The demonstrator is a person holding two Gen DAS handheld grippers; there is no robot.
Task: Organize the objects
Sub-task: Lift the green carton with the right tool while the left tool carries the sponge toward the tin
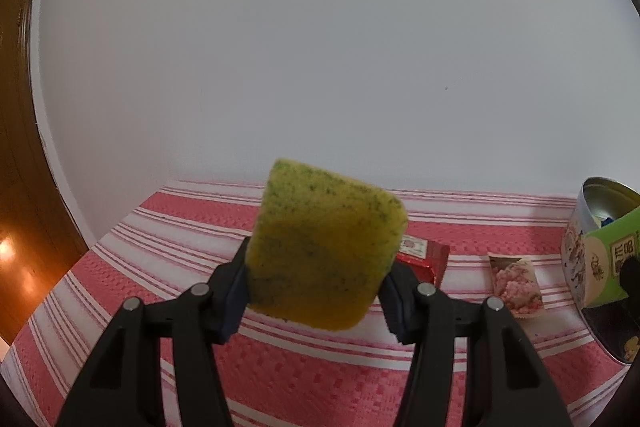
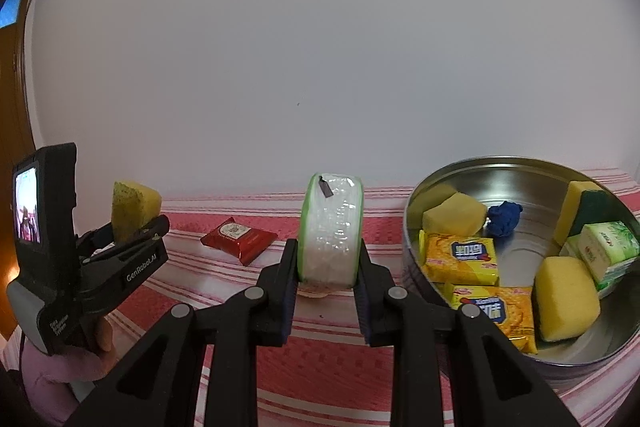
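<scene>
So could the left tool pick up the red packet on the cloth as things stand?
Probably not yet: the left tool is already shut on a yellow sponge. The red packet itself lies uncovered on the cloth.

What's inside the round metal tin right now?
Round metal tin holds yellow sponges, two yellow biscuit packs, a blue crumpled wad and a green-white carton. Anything beneath them is hidden.

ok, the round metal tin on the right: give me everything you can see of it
The round metal tin is shiny silver inside, lidless, with a printed cartoon wrap on its outer wall. It sits on the pink striped tablecloth, right of the right gripper, apparently untouched by either gripper. Inside: three yellow sponges, one with a dark green scrub side, two yellow biscuit packs, a green-white carton and a crumpled blue item. Part of its floor is bare.
</scene>
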